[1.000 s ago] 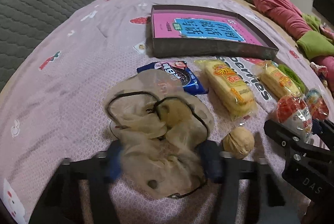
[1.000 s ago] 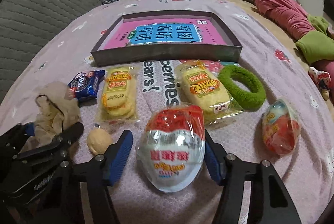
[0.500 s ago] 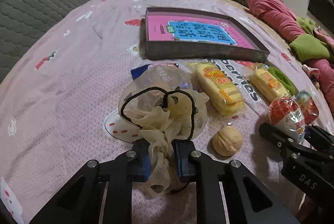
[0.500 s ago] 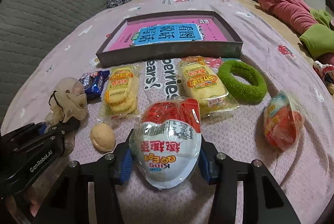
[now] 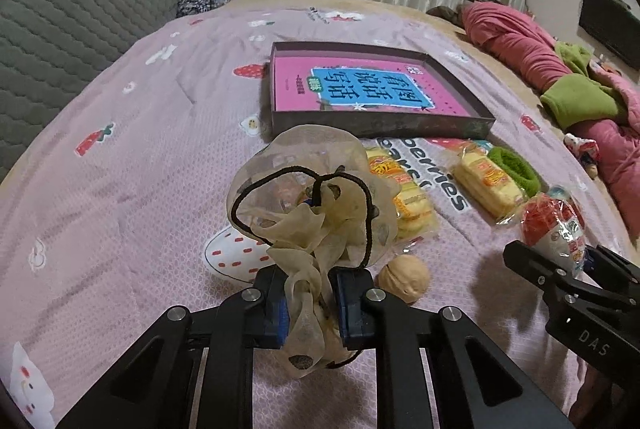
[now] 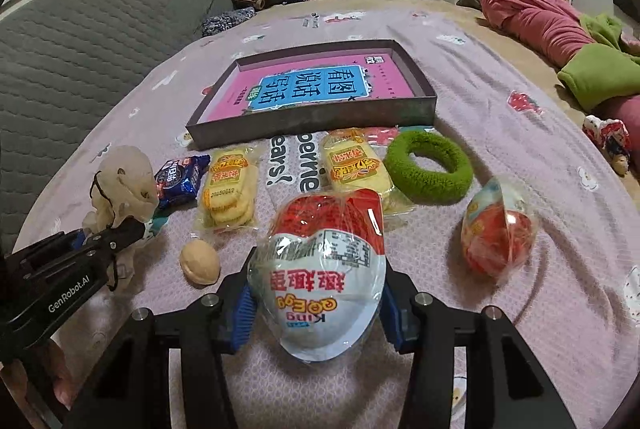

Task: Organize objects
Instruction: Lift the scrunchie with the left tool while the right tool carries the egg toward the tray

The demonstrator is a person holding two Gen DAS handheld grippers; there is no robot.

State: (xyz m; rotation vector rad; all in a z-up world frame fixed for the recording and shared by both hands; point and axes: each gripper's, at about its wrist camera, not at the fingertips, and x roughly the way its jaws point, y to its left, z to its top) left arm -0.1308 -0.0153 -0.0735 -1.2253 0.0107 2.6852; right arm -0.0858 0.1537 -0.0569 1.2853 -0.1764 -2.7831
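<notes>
The left gripper [image 5: 308, 305] clamped the scrunchie [image 5: 312, 205], the right gripper [image 6: 316, 313] the egg [image 6: 320, 265], both just short of the box's [image 6: 320, 121] near wall.

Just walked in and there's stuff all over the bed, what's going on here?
Someone is tidying small things on a bed with a handheld gripper in each hand. The left gripper has its jaws shut on a beige mesh scrunchie, lifted off the bedspread. The right gripper clamps a wrapped toy egg. A walnut, cookie packs, a green hair band and a second egg lie before a shallow box.
</notes>
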